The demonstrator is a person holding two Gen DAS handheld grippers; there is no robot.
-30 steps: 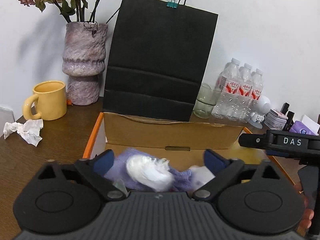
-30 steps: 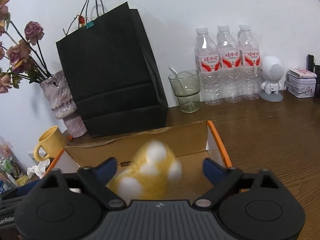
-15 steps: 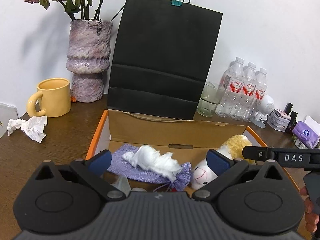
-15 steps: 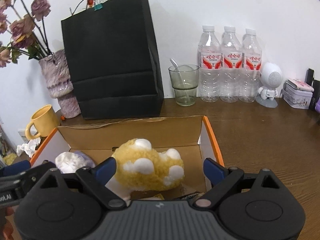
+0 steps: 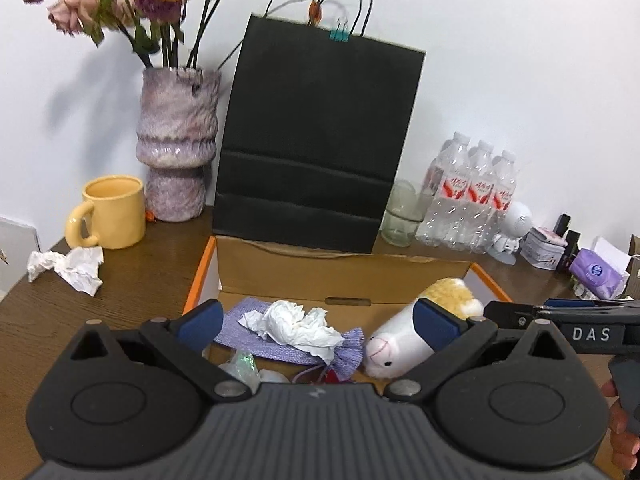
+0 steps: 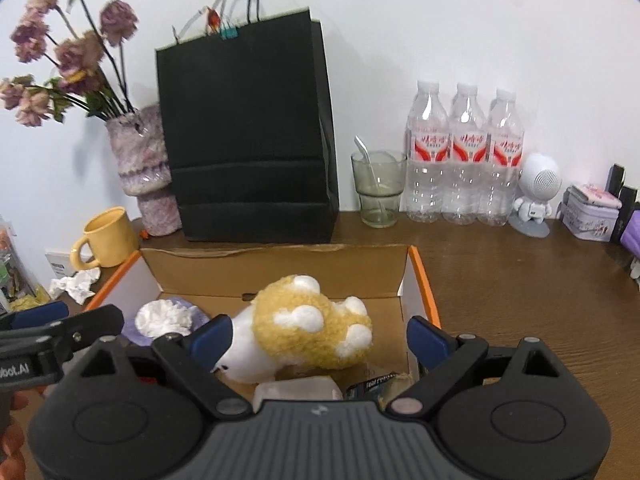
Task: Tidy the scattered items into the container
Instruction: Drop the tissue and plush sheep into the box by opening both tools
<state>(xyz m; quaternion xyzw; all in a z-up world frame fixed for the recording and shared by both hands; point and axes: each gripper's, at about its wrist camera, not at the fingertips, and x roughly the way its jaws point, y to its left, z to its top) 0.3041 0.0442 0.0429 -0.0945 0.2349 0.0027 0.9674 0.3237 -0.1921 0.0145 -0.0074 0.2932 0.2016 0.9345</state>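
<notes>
An open cardboard box with orange edges sits on the wooden table. Inside lie a purple knitted cloth, a crumpled white tissue on top of it, and a yellow-and-white plush toy. My left gripper hangs open above the near side of the box, nothing between its fingers. My right gripper is also open, above the plush toy without gripping it. Another crumpled tissue lies on the table left of the box.
Behind the box stands a black paper bag. A purple vase with dried flowers and a yellow mug are at the left. A glass, three water bottles, a small white speaker and tins stand at the right.
Both grippers let go and pulled back upward. The tissue with the purple cloth and the plush toy, which were between the fingers a second ago, now lie in the box.
</notes>
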